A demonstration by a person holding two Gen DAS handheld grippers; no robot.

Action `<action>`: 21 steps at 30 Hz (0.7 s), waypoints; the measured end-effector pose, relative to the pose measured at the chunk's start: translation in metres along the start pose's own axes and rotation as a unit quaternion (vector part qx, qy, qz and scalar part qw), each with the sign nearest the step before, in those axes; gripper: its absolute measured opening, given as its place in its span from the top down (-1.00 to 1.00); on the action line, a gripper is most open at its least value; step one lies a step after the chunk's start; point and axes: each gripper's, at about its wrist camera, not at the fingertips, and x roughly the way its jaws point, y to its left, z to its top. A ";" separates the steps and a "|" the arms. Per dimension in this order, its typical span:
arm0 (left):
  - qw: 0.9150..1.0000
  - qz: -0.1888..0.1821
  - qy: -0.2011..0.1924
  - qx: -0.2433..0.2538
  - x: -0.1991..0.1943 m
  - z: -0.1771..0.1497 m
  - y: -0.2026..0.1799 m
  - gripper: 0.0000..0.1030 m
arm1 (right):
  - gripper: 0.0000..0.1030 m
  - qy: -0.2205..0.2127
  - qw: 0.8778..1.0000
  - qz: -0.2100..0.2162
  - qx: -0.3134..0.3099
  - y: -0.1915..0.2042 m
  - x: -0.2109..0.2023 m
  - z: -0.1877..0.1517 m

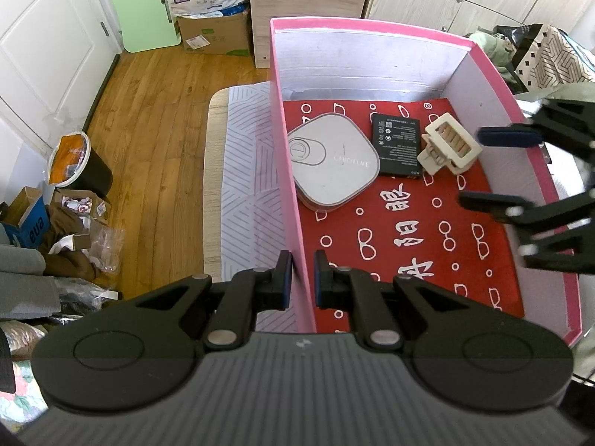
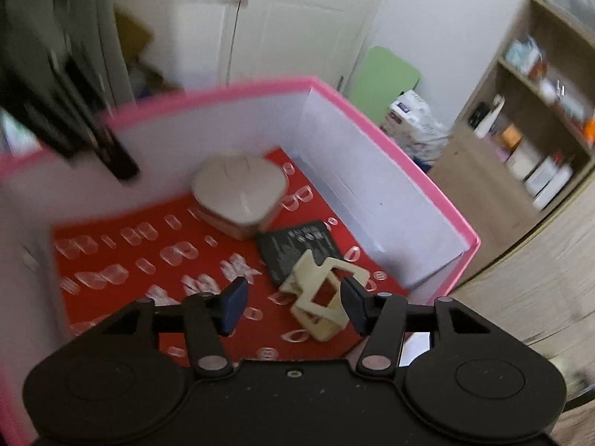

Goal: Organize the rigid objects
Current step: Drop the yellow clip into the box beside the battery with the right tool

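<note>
A pink box [image 1: 372,24] with a red printed floor holds three things. They are a grey rounded-square case [image 1: 331,160], a black battery [image 1: 398,145] and a cream hair clip [image 1: 450,145]. My left gripper [image 1: 300,278] is shut on the box's left wall, one pad on each side of it. My right gripper [image 1: 491,167] reaches in over the right wall, open, just right of the clip. In the right wrist view the right gripper [image 2: 293,295] stands open above the clip [image 2: 323,323], which lies loose on the red floor beside the battery [image 2: 297,245] and case [image 2: 238,193].
The box stands on a table with a grey patterned cloth [image 1: 245,171]. Left of the table is wooden floor with a black bin [image 1: 81,163], cardboard boxes [image 1: 215,33] and loose packaging. A shelf unit [image 2: 539,111] stands to the right.
</note>
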 end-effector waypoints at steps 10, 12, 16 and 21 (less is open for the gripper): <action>1.000 -0.004 0.000 -0.007 0.000 -0.001 0.001 0.83 | -0.18 -0.102 0.954 0.127 0.251 -0.058 -0.081 -0.062; 1.000 -0.002 0.001 -0.007 0.000 0.000 0.001 0.83 | -0.18 -0.098 0.954 0.112 0.262 -0.060 -0.093 -0.077; 1.000 0.002 0.002 -0.007 0.001 0.000 -0.001 0.83 | -0.19 -0.065 0.952 0.073 0.291 -0.063 -0.097 -0.110; 1.000 0.004 0.002 -0.015 0.001 0.000 -0.001 0.82 | -0.19 -0.017 0.944 0.067 0.323 -0.056 -0.091 -0.146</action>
